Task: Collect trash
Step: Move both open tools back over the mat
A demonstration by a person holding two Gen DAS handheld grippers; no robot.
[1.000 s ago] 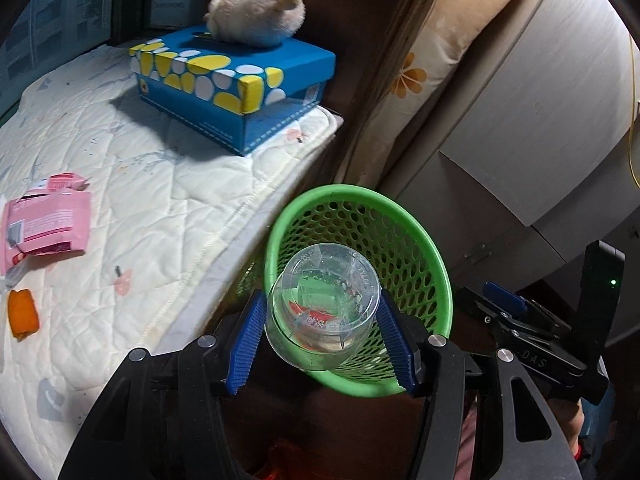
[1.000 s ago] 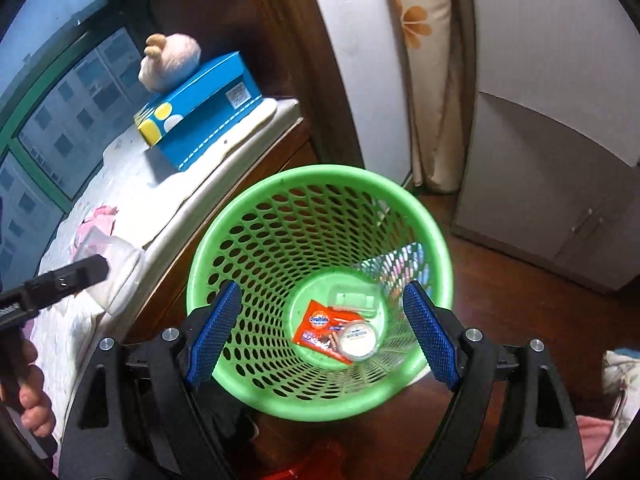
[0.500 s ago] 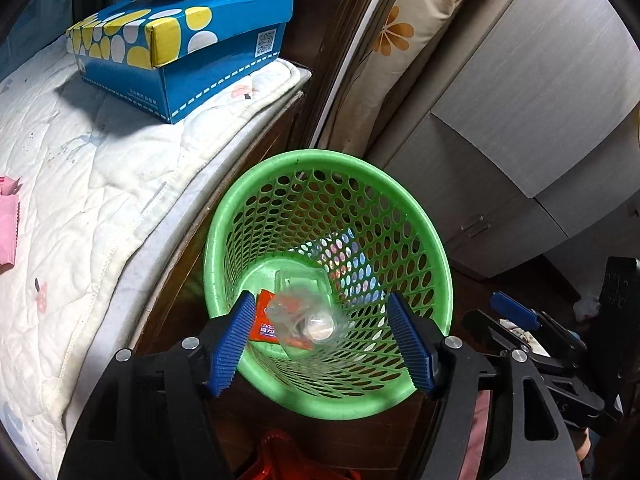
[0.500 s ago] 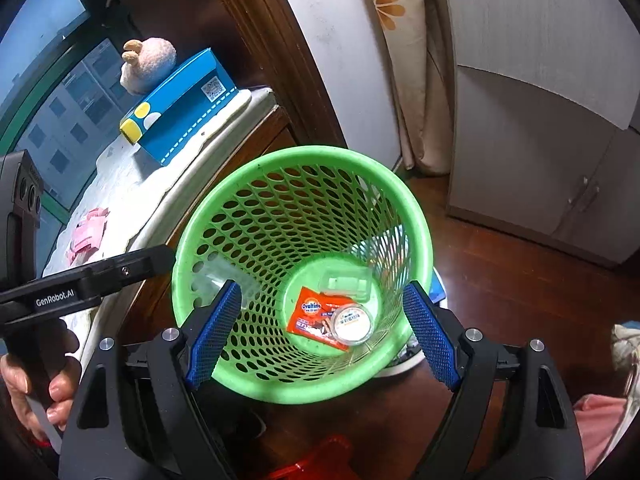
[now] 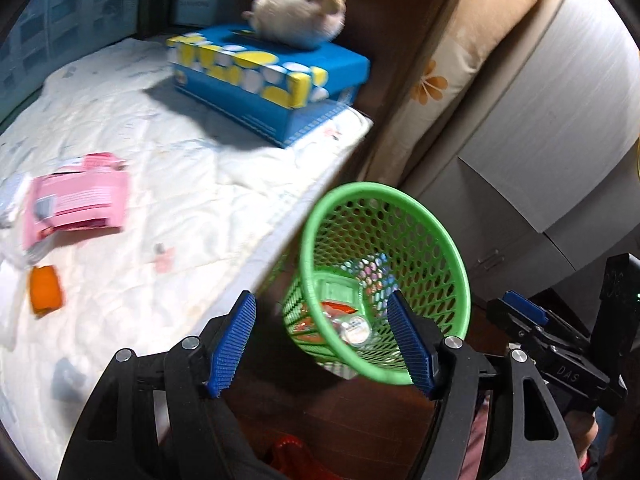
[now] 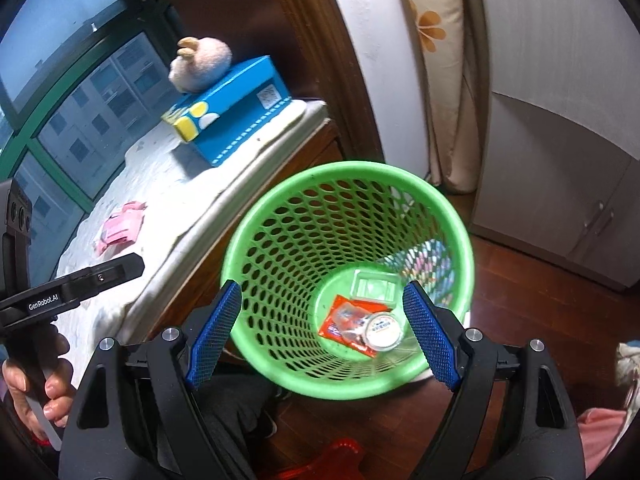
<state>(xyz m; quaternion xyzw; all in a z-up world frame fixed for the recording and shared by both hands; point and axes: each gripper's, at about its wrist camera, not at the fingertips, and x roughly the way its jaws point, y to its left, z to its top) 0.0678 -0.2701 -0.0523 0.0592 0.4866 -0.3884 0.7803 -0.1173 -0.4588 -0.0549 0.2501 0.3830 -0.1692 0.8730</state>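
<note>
**Both grippers empty over the green basket**

Left gripper (image 5: 322,338): jaws spread wide, nothing between the blue pads. The green basket (image 5: 448,240) sits just ahead of the jaws and toward the right-hand pad, its rim passing behind that pad. Inside, low between the pads, lie a clear plastic cup (image 5: 354,330), an orange-red wrapper (image 5: 336,309) and a clear tray (image 5: 338,290).

Left of the left-hand pad spreads the white quilted pad (image 5: 168,184). On it, well out from the jaws: a pink packet (image 5: 76,204), and nearer the lens an orange scrap (image 5: 46,289). Further ahead a blue tissue box (image 5: 272,92) with a plush toy (image 5: 300,14) on top. View is motion-blurred; fine print unreadable.

Right gripper (image 6: 322,334): jaws likewise spread, holding nothing. The basket (image 6: 256,240) fills the gap between the pads, seen from above. At its bottom, close to the right-hand pad, the cup (image 6: 384,330) lies on its side touching the wrapper (image 6: 340,318); the tray (image 6: 374,286) sits just beyond them.

Beyond the left-hand pad, the pink packet (image 6: 120,230) lies on the quilted pad (image 6: 192,184), well apart from the basket. Tissue box (image 6: 236,116) and plush toy (image 6: 200,62) further ahead. The left gripper's black body and the holding hand (image 6: 36,384) show at the far left edge.
</note>
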